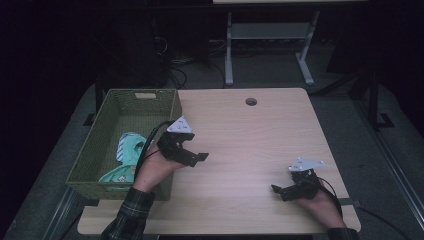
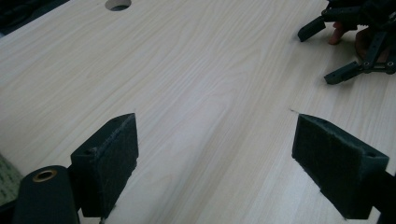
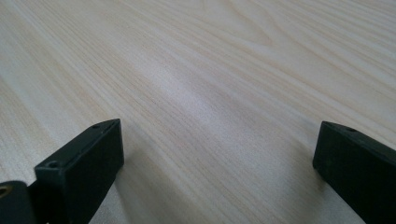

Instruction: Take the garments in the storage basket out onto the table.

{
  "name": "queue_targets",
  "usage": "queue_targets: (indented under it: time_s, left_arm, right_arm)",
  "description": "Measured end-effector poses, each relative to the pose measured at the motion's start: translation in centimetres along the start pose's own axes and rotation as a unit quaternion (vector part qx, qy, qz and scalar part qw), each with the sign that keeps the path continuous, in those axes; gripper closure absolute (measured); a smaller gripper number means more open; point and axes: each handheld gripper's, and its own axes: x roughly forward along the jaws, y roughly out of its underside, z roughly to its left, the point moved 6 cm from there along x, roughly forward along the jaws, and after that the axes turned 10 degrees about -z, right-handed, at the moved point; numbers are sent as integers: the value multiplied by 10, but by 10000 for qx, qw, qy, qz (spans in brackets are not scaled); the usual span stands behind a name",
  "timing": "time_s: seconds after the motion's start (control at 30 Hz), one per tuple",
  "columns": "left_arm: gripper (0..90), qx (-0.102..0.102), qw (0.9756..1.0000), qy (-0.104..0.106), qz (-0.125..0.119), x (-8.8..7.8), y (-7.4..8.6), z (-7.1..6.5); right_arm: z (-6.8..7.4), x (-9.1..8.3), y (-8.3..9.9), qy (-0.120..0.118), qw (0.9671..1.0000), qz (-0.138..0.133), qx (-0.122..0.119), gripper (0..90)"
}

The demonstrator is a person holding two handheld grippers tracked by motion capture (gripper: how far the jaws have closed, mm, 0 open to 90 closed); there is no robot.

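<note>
Judging progress: the work looks close to done — putting clothes into the basket seems to be the job, and no garment lies on the table [image 1: 250, 145].
Garment: a mint-green cloth [image 1: 125, 155] lies bunched inside the woven green basket [image 1: 172, 107], toward its near end.
Basket: sits at the table's left edge, partly overhanging it.
Left gripper [image 1: 192, 150]: held just beside the basket's right wall, over bare wood; jaws spread wide, nothing between them.
Right gripper [image 1: 285, 192]: low over the table's near right part, well apart from the basket — jaws also wide and empty.
Left to do: seemingly nothing on the tabletop to collect; whether more garments wait elsewhere cannot be told.
</note>
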Motion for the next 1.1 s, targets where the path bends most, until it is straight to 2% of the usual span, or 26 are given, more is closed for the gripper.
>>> queue_targets:
  time_s: [0.13,0.23,0.53,0.6,1.1]
  left_arm:
    - [140,37,10000,-47,19,-4,1,4]
    - [140,-49,9999,-118,-36,-9,1,7]
    - [142,-87,9998,-194,-49,-13,4,12]
    - [142,-43,9998,-211,-15,-15,5,14]
    - [144,-159,9989,-435,-40,-31,13,28]
  right_arm:
    - [0,0,0,0,10000,0,0,15]
    - [0,0,0,0,10000,0,0,15]
    - [0,0,0,1,10000,0,1,15]
    - [0,0,0,0,10000,0,1,15]
    - [0,0,0,-13,10000,-6,-35,15]
